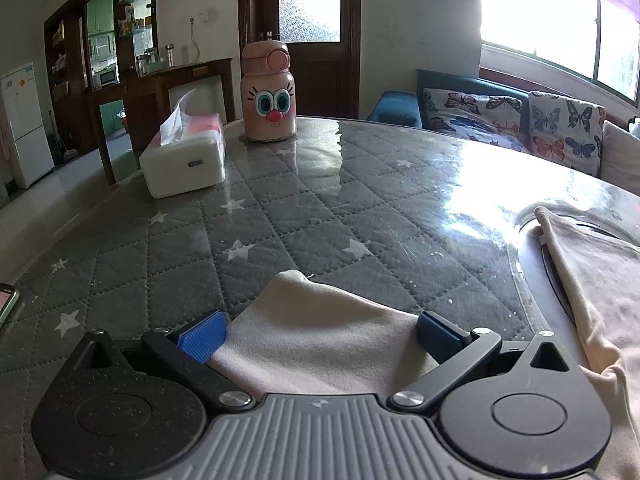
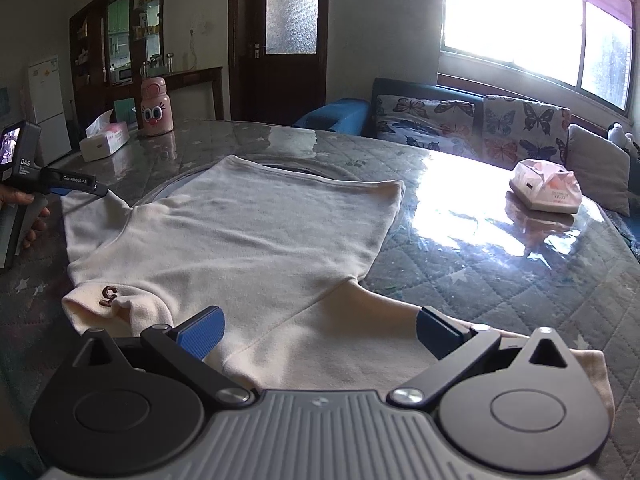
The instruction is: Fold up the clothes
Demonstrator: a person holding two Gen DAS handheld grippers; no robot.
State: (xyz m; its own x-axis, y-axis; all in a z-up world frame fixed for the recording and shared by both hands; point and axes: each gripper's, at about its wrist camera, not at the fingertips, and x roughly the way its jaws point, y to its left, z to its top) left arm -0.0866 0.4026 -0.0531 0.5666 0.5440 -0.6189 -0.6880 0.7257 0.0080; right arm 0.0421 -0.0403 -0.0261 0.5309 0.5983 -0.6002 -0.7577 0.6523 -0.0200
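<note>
A cream T-shirt [image 2: 256,240] lies flat on the quilted grey table [image 2: 500,280], collar with a small brown logo [image 2: 109,295] at the near left. My right gripper [image 2: 320,330] is open, its blue pads on either side of the near right sleeve. My left gripper [image 1: 322,334] is open over the left sleeve [image 1: 320,320], whose tip lies between its pads. It also shows in the right wrist view [image 2: 94,190] at the shirt's far left sleeve. The shirt body [image 1: 600,280] runs along the right of the left wrist view.
A white tissue box [image 1: 184,164] and a pink cartoon bottle [image 1: 269,92] stand at the table's far side. A pink-white packet [image 2: 546,192] lies at the right. A phone [image 1: 8,300] sits at the left edge. A sofa with butterfly cushions [image 2: 480,124] stands behind.
</note>
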